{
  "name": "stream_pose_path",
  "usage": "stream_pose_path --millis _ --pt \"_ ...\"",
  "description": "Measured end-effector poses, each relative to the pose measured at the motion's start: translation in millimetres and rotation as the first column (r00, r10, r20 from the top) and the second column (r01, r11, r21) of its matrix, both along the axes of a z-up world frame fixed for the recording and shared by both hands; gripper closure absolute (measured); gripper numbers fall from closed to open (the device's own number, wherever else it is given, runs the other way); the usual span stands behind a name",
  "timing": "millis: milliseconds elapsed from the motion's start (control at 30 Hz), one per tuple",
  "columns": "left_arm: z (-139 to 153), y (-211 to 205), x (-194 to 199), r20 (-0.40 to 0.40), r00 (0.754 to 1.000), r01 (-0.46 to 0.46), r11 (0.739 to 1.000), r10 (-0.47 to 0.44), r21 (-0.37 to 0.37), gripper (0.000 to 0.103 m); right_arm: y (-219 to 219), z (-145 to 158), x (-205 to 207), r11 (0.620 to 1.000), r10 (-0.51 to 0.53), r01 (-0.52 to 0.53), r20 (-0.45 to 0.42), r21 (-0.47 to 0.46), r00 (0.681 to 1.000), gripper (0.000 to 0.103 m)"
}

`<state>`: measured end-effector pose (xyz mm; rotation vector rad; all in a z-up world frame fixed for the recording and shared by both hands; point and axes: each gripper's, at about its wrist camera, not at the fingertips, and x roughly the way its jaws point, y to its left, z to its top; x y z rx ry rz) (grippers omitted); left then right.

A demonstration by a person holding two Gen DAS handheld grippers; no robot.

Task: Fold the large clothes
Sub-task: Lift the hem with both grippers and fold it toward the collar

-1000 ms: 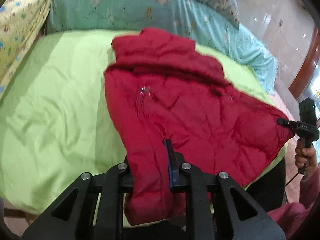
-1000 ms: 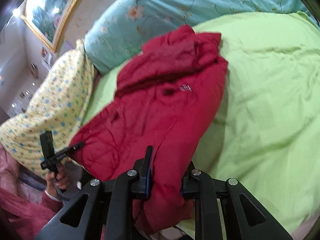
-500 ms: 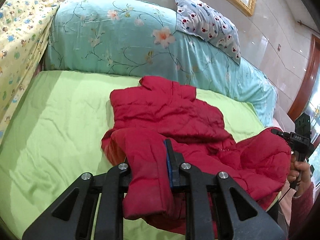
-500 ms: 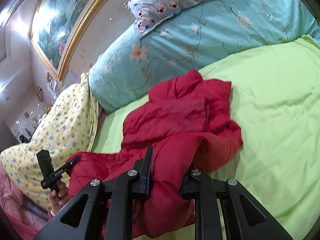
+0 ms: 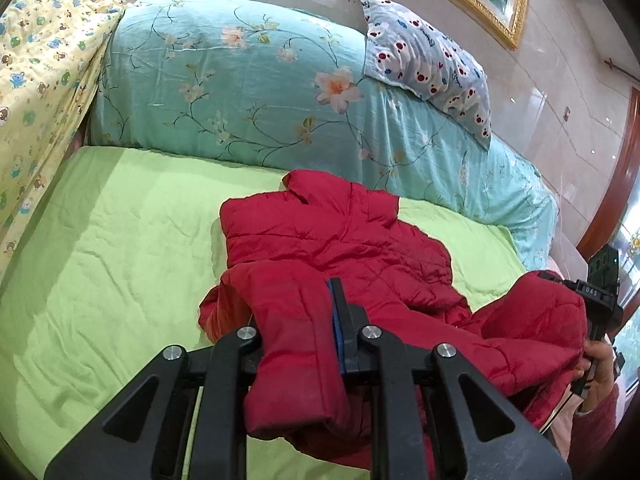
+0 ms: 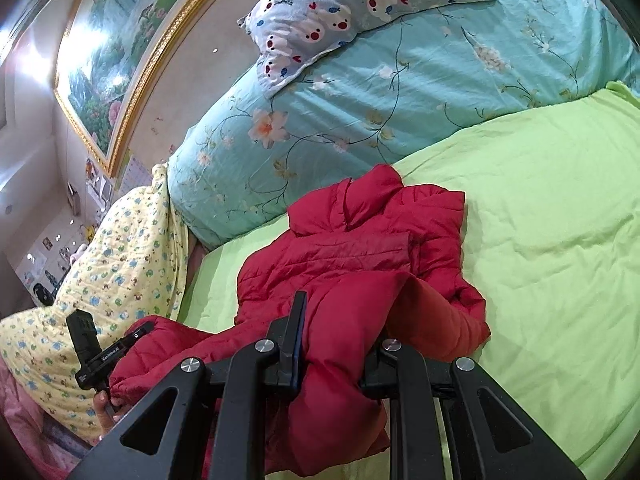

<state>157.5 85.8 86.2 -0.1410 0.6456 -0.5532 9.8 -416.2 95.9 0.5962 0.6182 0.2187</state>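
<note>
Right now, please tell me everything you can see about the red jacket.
The red jacket is quilted and puffy, with a stand-up collar toward the floral bolster. Its upper part lies on the green sheet; the near end is lifted and bunched. The left gripper and the right gripper are each shut on a fold of it.

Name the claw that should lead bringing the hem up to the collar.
Left, narrowly. Both claws are shut on the red jacket, but the left claw faces the collar squarely with flat fabric ahead; the right claw meets a bunched fold.
</note>
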Motion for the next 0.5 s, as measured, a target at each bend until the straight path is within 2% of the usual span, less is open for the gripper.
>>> stream_pose_path --millis 300,500 --pt "4.0 -0.1 11.0 -0.009 1.000 -0.014 1.000 0.014 -0.026 0.087 -1.3 5.1 3.9 1.000 -0.011 0.011 0.003 -0.019 1.000 0.085" --pt "8.6 -5.3 30.4 -0.030 0.998 -0.049 0.998 0.047 -0.051 0.087 -6.7 7.4 25.4 0.999 -0.036 0.036 0.008 -0.005 0.999 0.085"
